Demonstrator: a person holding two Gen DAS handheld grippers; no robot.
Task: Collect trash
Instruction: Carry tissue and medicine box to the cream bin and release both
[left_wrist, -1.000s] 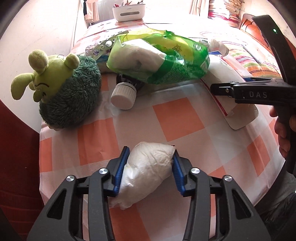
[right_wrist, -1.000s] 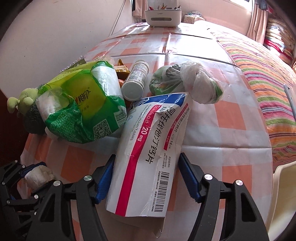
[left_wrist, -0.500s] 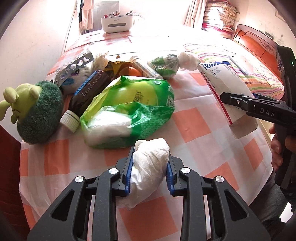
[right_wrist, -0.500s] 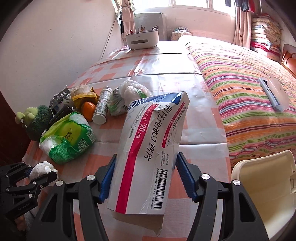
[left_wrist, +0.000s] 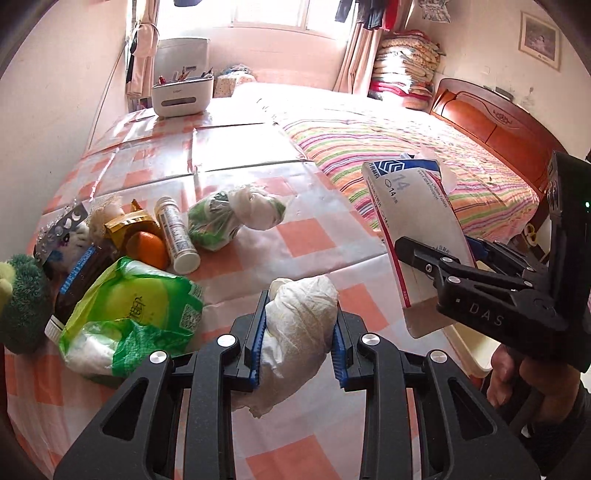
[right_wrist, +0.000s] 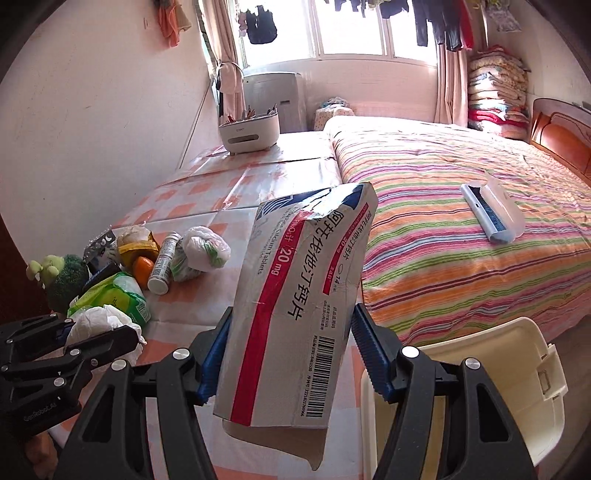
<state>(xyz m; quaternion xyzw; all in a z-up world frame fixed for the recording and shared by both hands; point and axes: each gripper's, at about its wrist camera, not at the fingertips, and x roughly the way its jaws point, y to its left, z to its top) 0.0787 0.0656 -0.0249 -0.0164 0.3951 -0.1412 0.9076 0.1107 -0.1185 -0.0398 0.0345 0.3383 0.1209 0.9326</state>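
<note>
My left gripper (left_wrist: 299, 339) is shut on a crumpled white tissue wad (left_wrist: 299, 332) and holds it above the checked table (left_wrist: 314, 236). My right gripper (right_wrist: 291, 358) is shut on a flattened white medicine box with a red stripe (right_wrist: 299, 299), lifted off the table; it also shows at the right of the left wrist view (left_wrist: 417, 236). The left gripper with the tissue (right_wrist: 96, 321) shows at the lower left of the right wrist view. A cream bin (right_wrist: 491, 373) sits below the table edge at the right.
On the table's left lie a green tissue pack (left_wrist: 129, 317), a knotted bag (left_wrist: 236, 218), a white tube (left_wrist: 177, 236), an orange (left_wrist: 146, 249), a blister pack (left_wrist: 62, 227) and a green plush (left_wrist: 20, 299). A white organiser (left_wrist: 183, 96) stands far back. A striped bed (right_wrist: 461, 229) is at the right.
Both grippers have risen and pulled back from the table with their loads. The tissue wad and the medicine box are higher, and the views now take in the room and the bin.
</note>
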